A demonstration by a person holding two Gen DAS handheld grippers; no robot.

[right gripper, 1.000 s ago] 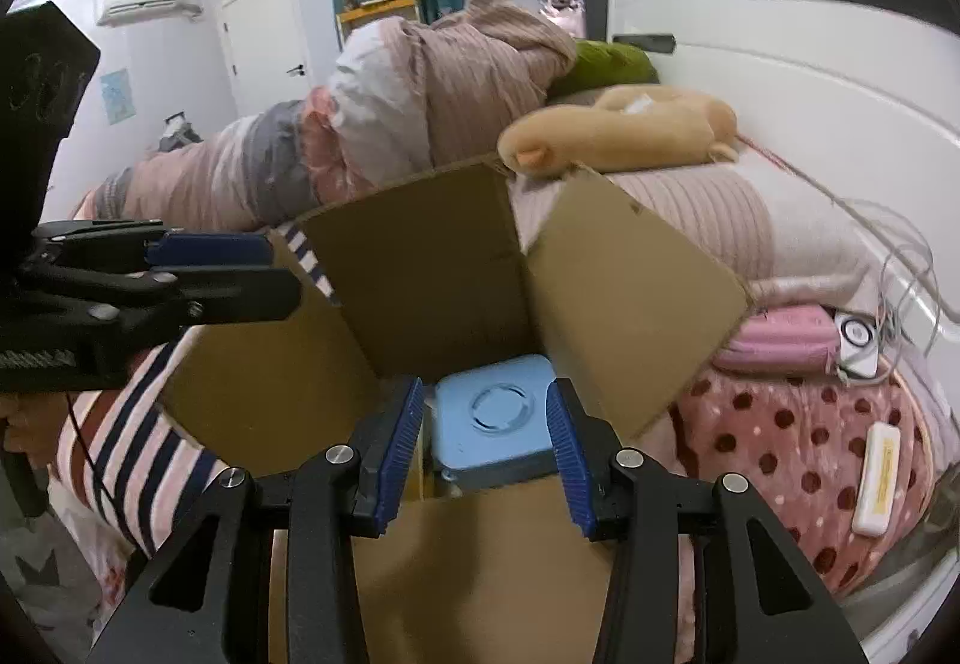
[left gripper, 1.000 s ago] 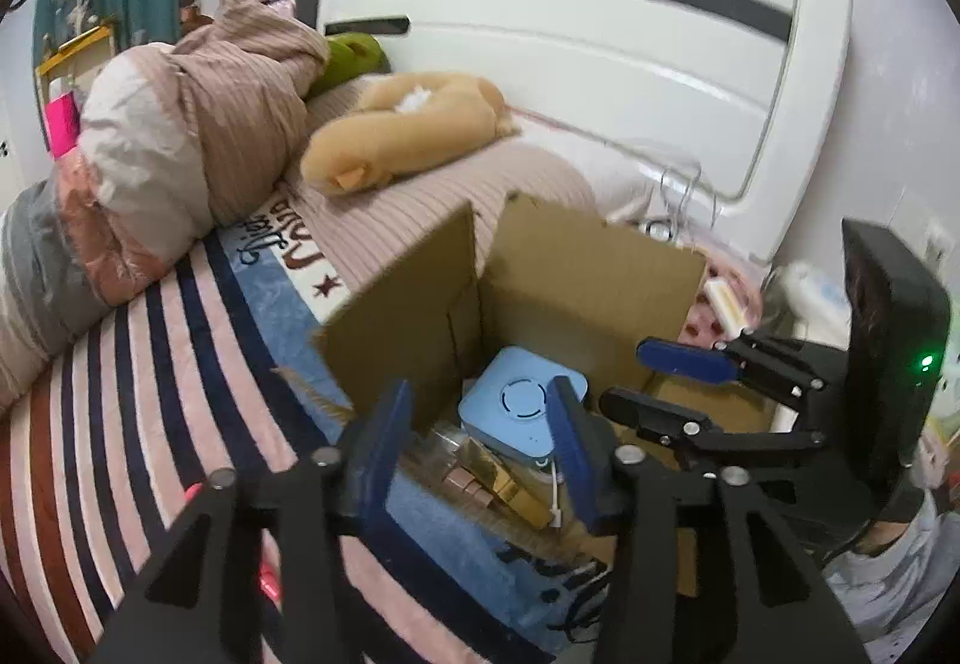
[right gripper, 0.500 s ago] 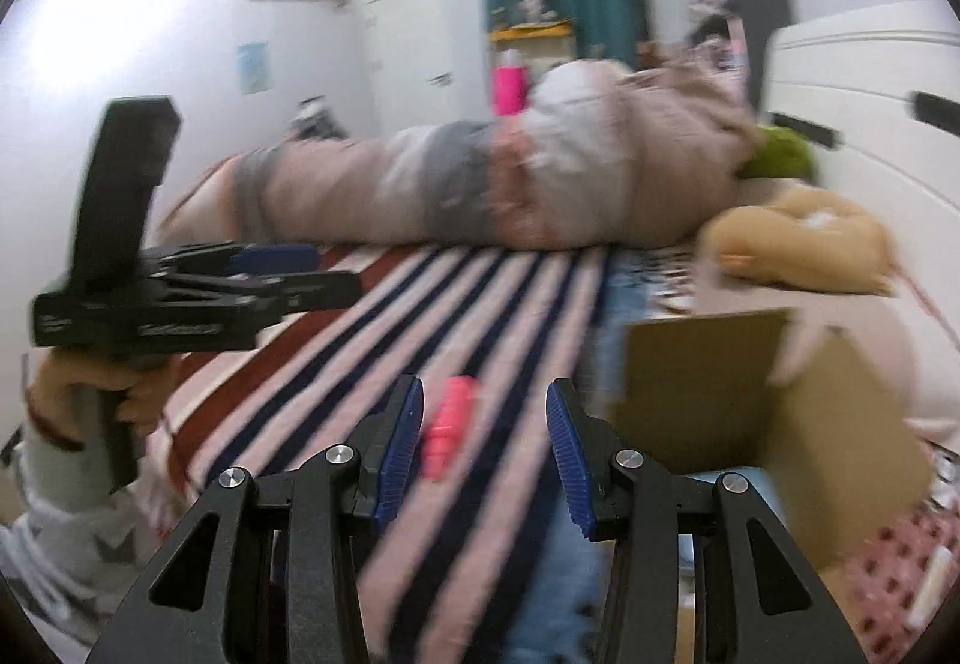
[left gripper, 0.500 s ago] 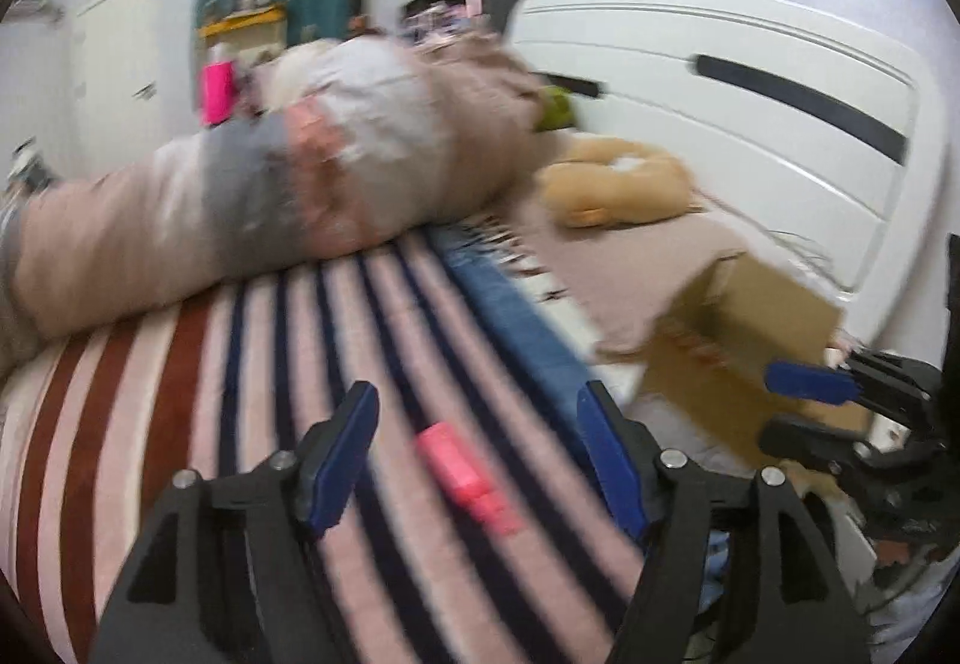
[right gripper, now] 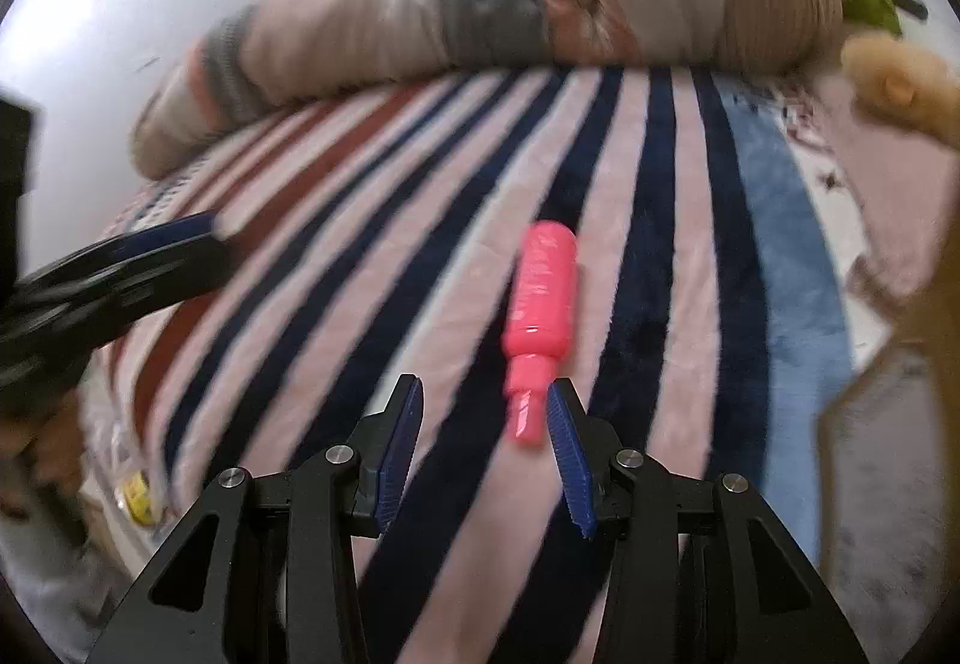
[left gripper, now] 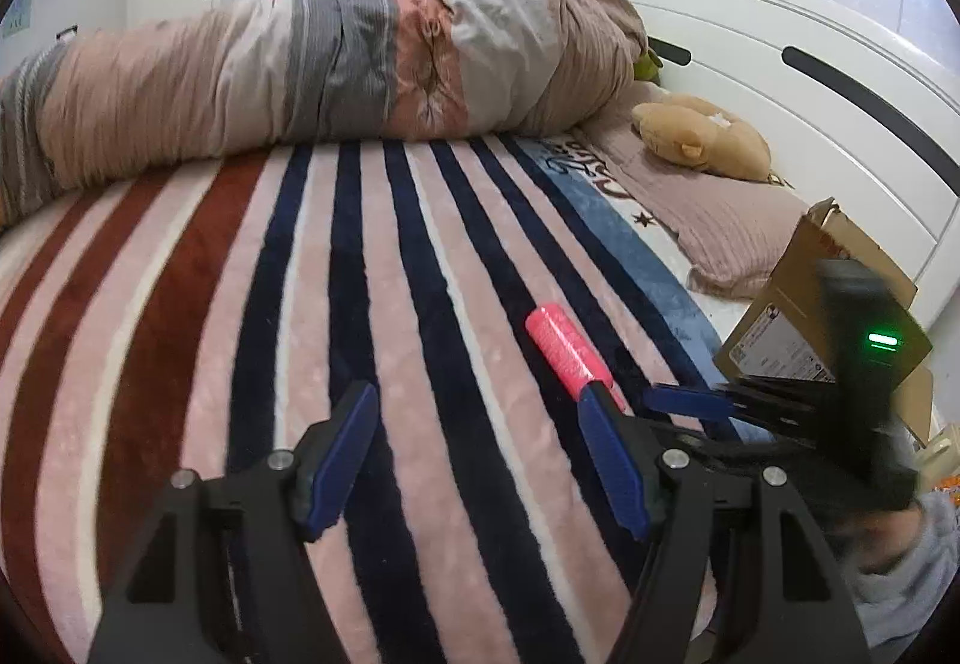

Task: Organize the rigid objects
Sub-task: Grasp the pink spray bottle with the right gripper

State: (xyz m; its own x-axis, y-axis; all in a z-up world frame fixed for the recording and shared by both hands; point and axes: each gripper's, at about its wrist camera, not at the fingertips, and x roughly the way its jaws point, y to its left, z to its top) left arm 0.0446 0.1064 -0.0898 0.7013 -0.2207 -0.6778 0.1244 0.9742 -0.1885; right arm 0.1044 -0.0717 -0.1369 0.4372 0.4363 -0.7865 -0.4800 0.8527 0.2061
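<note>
A home bedroom: white headboard (left gripper: 798, 81), rolled duvet (left gripper: 312, 69), plush toy (left gripper: 702, 138).

Script on blanket (left gripper: 591, 166), label on box (left gripper: 774, 346), both illegible

Left wrist view: low over the striped blanket (left gripper: 420, 256), looking along the stripes toward the rolled duvet (left gripper: 312, 63) at the far edge, white headboard (left gripper: 780, 81) and cardboard box (left gripper: 798, 304) at its right. Right wrist view: close above the same blanket (right gripper: 600, 172), tilted down, blurred, facing that duvet (right gripper: 480, 3). Shared: blanket, duvet, pink bottle (left gripper: 567, 352) (right gripper: 540, 298), tan plush toy (left gripper: 702, 135) (right gripper: 900, 81); each view catches the other gripper, right gripper (left gripper: 690, 401) and left gripper (right gripper: 180, 238).
</note>
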